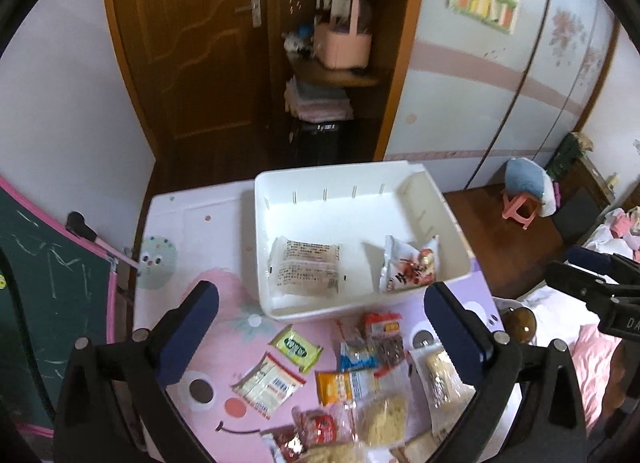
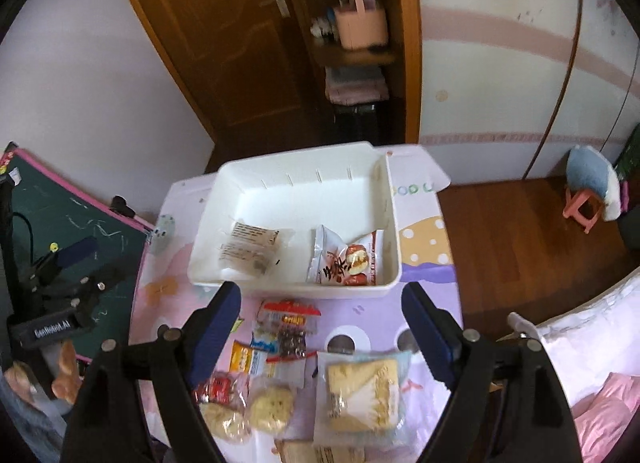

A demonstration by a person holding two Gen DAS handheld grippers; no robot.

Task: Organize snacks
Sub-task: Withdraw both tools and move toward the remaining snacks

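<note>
A white bin (image 1: 280,191) (image 2: 248,171) sits on the pink and purple table. It holds a clear beige packet (image 1: 306,267) (image 2: 250,249) on the left and a white-red packet (image 1: 408,267) (image 2: 346,261) on the right. Several loose snacks lie in front of it: a green packet (image 1: 296,349), a red-striped packet (image 1: 268,383), an orange packet (image 1: 334,387) (image 2: 244,359), a cracker pack (image 2: 362,395). My left gripper (image 1: 322,327) hovers open over the snacks. My right gripper (image 2: 322,331) hovers open over them too.
A green chalkboard (image 1: 48,287) (image 2: 68,215) stands at the table's left. A wooden door and shelf unit (image 1: 336,55) are behind. A pink stool (image 2: 582,203) stands on the wood floor at right. A bed with pink bedding (image 2: 600,419) is at lower right.
</note>
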